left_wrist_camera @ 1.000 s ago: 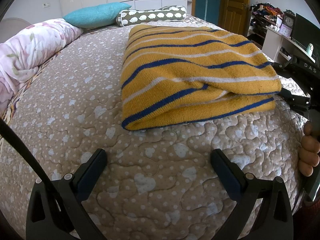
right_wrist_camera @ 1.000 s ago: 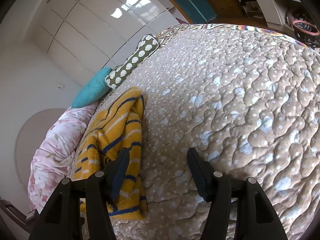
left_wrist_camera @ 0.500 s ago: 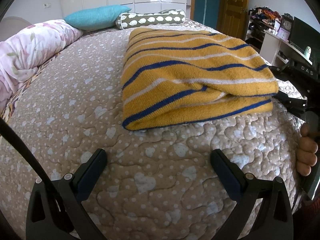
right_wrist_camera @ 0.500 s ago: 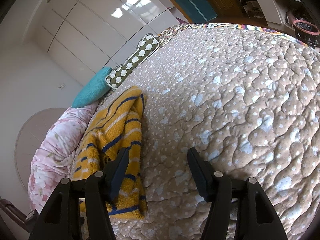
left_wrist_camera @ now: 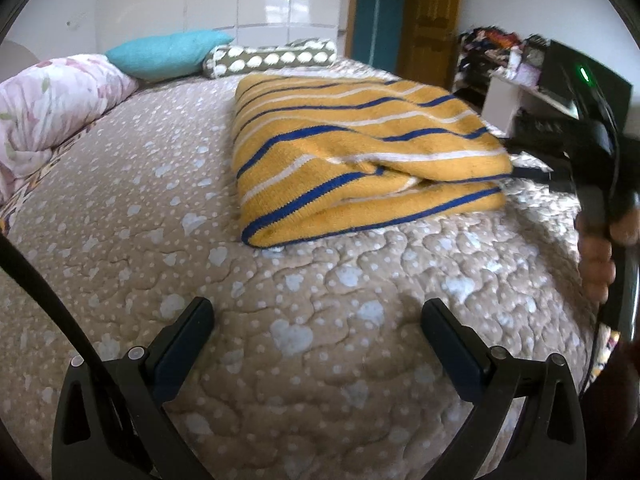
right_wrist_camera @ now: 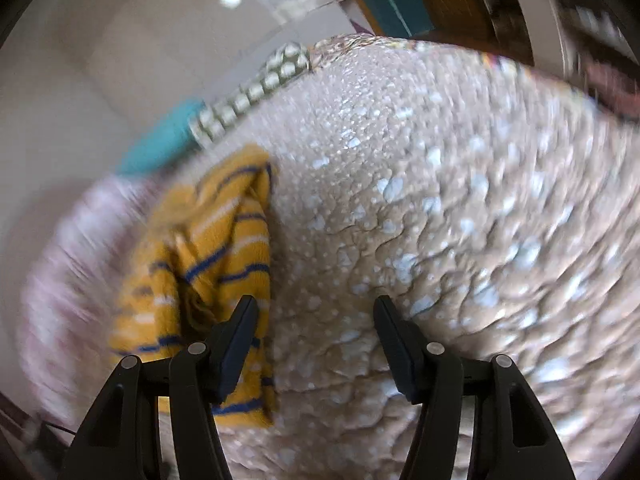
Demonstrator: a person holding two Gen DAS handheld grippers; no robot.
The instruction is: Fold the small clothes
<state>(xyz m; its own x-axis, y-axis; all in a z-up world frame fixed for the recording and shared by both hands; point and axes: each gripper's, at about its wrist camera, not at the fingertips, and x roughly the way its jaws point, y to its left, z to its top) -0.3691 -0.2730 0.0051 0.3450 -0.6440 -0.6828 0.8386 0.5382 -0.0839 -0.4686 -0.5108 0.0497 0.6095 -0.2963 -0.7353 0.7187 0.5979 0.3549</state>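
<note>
A yellow knit sweater (left_wrist_camera: 360, 152) with blue and white stripes lies folded on the beige quilted bed (left_wrist_camera: 160, 200). My left gripper (left_wrist_camera: 316, 336) is open and empty, low over the quilt a short way in front of the sweater's near fold. My right gripper (right_wrist_camera: 316, 332) is open and empty at the sweater's right edge; its left finger (right_wrist_camera: 236, 340) overlaps the sweater (right_wrist_camera: 208, 248) in the blurred right wrist view. In the left wrist view the right gripper's body (left_wrist_camera: 580, 148) shows beside the sweater's right end.
A teal pillow (left_wrist_camera: 168, 54) and a patterned bolster (left_wrist_camera: 272, 58) lie at the head of the bed. A pink floral duvet (left_wrist_camera: 52, 100) is bunched along the left side. A white desk (left_wrist_camera: 516, 96) and a wooden door (left_wrist_camera: 432, 12) stand beyond the bed's right edge.
The right gripper has moved, so its view is now blurred and the sweater sits more centrally. The left gripper's view has lifted slightly. The sweater has kept its folded shape.
</note>
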